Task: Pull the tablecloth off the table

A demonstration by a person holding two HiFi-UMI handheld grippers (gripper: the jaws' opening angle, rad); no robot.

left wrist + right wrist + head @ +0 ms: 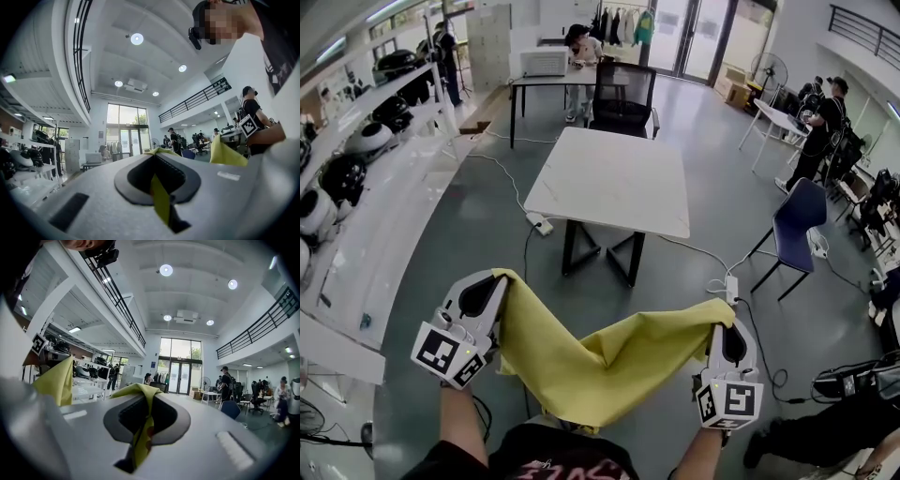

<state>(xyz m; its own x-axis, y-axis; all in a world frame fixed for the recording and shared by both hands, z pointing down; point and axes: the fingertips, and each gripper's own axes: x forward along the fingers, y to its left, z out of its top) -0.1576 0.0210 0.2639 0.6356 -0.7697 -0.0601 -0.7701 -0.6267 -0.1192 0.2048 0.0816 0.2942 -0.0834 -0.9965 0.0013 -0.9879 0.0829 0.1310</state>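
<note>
My left gripper [492, 286] and right gripper [727, 323] both pinch the tablecloth [600, 361], slung left-right between them, clear of the far table [609, 178].

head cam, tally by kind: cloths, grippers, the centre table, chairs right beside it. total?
yellow tablecloth: 1
Grippers: 2 (left gripper, right gripper, both shut on the cloth)
white table: 1
Chairs: 2 (black chair, blue chair)
Total: 6
</note>
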